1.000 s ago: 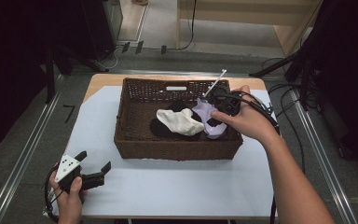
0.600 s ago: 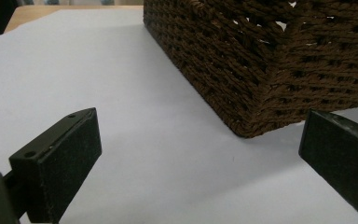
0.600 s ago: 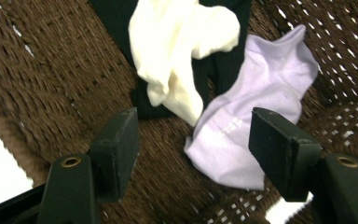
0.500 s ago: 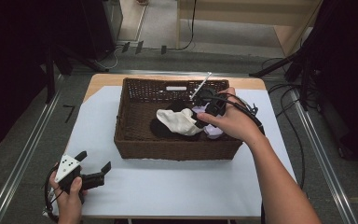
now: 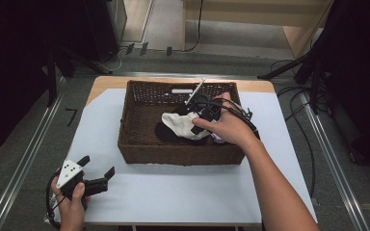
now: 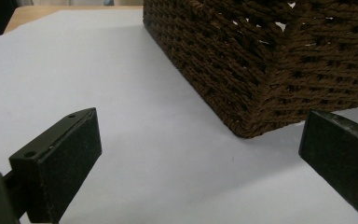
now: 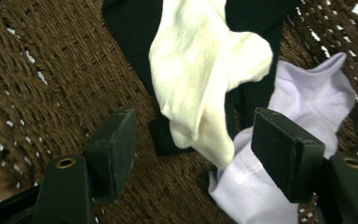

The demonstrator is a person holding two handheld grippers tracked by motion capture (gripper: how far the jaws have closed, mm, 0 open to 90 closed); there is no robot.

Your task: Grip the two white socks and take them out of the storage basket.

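A brown wicker basket (image 5: pixel 173 155) stands mid-table and holds a cream sock (image 5: pixel 183 124) lying across a black sock (image 5: pixel 165 133); a lavender sock (image 5: pixel 218 139) peeks out beneath the person's right hand. My right gripper (image 5: pixel 203 115) reaches down into the basket over the socks. In the right gripper view it (image 7: pixel 196 140) is open, the cream sock's (image 7: pixel 200 70) lower end between the jaws and clear of both pads, with the black sock (image 7: pixel 130 28) and lavender sock (image 7: pixel 303 98) beneath. My left gripper (image 5: pixel 97 165) rests open near the front left table corner, and in its own view it (image 6: pixel 200 140) faces the basket's corner (image 6: pixel 261 70).
White paper (image 5: pixel 173 192) covers the tabletop, with free room in front of the basket and on both sides. A thin rod (image 5: pixel 195 91) sticks up from the right gripper toward the basket's far wall. Cables (image 5: pixel 289 91) lie on the floor at right.
The right hand has moved left and down into the basket, from above the lavender sock to over the cream one. The left hand has stayed put.
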